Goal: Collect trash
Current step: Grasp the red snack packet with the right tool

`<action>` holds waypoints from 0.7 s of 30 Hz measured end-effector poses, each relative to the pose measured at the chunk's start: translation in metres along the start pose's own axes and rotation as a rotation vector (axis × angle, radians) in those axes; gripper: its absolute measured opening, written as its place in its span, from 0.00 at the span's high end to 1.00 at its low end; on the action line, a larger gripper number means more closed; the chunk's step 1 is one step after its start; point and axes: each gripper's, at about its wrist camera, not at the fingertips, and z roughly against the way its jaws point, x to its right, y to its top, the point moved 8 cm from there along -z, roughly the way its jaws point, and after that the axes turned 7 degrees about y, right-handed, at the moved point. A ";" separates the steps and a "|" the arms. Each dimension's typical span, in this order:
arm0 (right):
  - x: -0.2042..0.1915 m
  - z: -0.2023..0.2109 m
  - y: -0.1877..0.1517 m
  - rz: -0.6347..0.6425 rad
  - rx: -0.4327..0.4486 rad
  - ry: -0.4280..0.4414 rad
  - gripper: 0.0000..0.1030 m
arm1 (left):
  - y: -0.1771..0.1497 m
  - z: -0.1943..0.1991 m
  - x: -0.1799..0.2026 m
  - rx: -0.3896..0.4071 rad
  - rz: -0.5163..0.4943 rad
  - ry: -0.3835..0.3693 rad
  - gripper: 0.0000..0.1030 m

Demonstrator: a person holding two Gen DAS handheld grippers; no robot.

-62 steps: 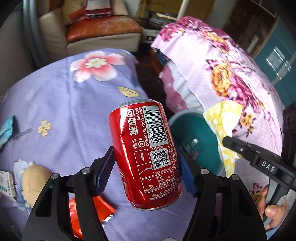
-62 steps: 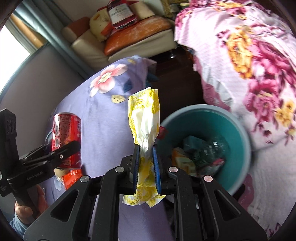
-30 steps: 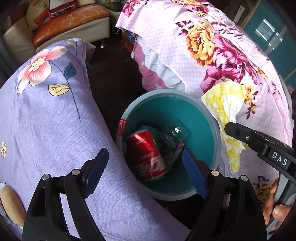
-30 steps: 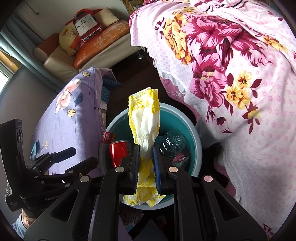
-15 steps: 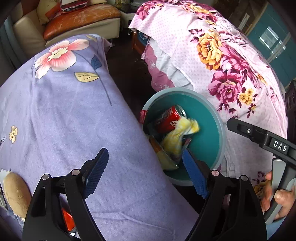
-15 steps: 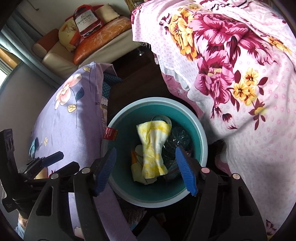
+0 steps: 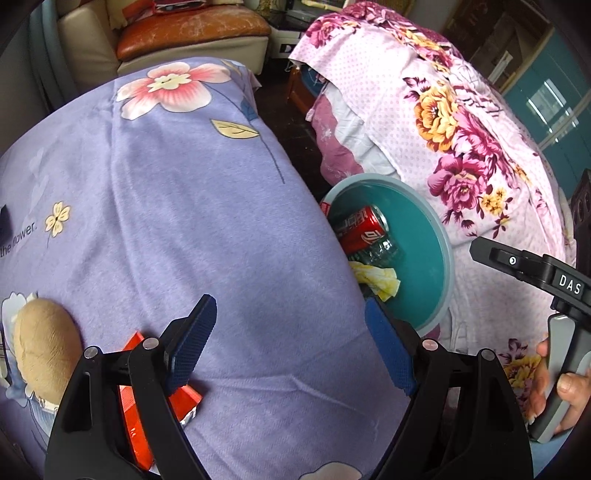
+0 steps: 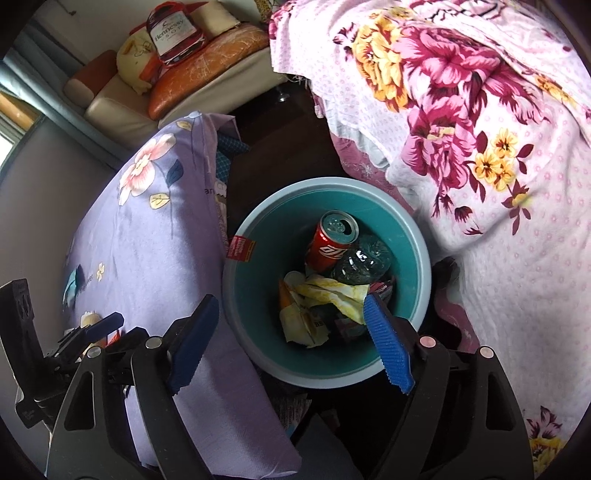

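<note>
A teal bin (image 8: 413, 236) stands on the floor between two beds; it also shows in the left wrist view (image 7: 439, 236). In it lie a red cola can (image 8: 330, 245), a yellow wrapper (image 8: 332, 291), a crushed clear bottle (image 8: 364, 260) and other scraps. My right gripper (image 8: 288, 332) is open and empty above the bin's near rim. My left gripper (image 7: 291, 339) is open and empty over the purple bedspread (image 7: 184, 203). A red packet (image 7: 136, 398) and a tan potato-like lump (image 7: 44, 343) lie on that bed under my left finger.
A pink floral bedspread (image 7: 461, 122) covers the bed right of the bin. A sofa with orange cushions (image 8: 207, 66) and a Hennessy bag (image 8: 171, 27) stands at the back. Dark floor runs between the beds. The right gripper's handle and hand (image 7: 554, 376) show at the right.
The left gripper dropped the cola can in the bin and drew back over the purple bed. The right gripper opened and the yellow wrapper fell into the bin.
</note>
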 end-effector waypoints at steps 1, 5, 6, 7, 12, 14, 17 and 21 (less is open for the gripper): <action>-0.005 0.000 -0.002 0.008 -0.002 -0.001 0.26 | -0.001 0.002 -0.003 0.004 0.003 0.001 0.19; -0.022 0.001 -0.007 0.032 -0.007 -0.003 0.25 | -0.009 0.013 -0.019 0.020 0.026 0.000 0.19; -0.028 0.001 -0.009 0.039 -0.009 -0.003 0.25 | -0.011 0.015 -0.022 0.021 0.035 -0.006 0.19; -0.035 0.001 -0.011 0.050 -0.011 -0.003 0.25 | -0.013 0.017 -0.026 0.020 0.046 -0.012 0.19; -0.063 -0.001 -0.019 0.098 -0.025 -0.004 0.25 | -0.024 0.028 -0.054 0.033 0.127 -0.040 0.19; -0.075 -0.003 -0.023 0.120 -0.031 -0.005 0.25 | -0.030 0.032 -0.067 0.044 0.158 -0.044 0.19; -0.093 -0.006 -0.030 0.152 -0.043 -0.010 0.25 | -0.037 0.038 -0.087 0.056 0.195 -0.045 0.15; -0.116 -0.013 -0.038 0.193 -0.067 -0.016 0.24 | -0.046 0.049 -0.114 0.094 0.239 -0.039 0.08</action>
